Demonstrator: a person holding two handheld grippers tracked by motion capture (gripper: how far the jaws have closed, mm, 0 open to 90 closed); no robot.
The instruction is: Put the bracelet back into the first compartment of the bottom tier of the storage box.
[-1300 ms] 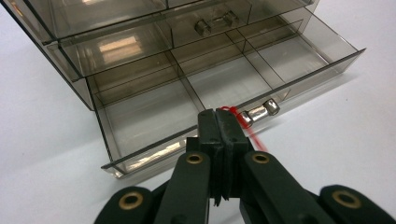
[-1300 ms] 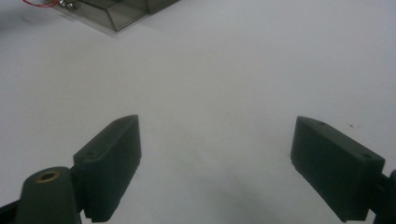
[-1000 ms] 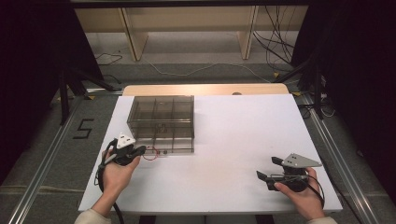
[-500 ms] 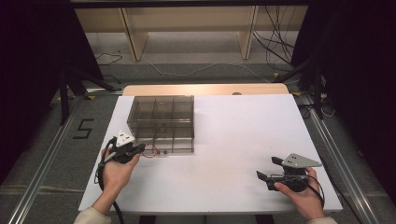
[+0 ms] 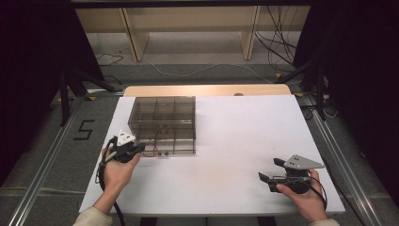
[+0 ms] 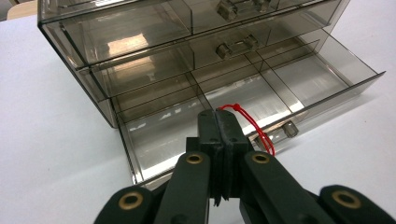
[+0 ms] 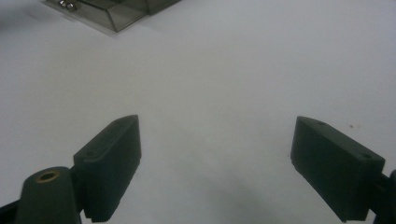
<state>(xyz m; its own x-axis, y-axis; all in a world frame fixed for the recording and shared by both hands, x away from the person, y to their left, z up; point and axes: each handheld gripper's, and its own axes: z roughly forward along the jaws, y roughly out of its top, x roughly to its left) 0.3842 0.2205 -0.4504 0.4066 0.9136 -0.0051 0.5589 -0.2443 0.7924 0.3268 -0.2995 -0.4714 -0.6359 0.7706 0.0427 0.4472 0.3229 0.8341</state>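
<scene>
A smoky clear drawer cabinet (image 5: 163, 123) stands toward the far left of the white surface (image 5: 244, 141), its bottom drawer (image 6: 243, 100) pulled open. The left gripper (image 6: 223, 128) has its fingers pinched together on a red cord (image 6: 252, 125) over that drawer. Near the right front corner, the right gripper (image 5: 269, 172) rests with fingers spread wide.

The red cord (image 6: 247, 125) disappears behind the pinched-together jaws of the left gripper (image 6: 223, 122), so can't tell how much of it is actually clamped.
</scene>
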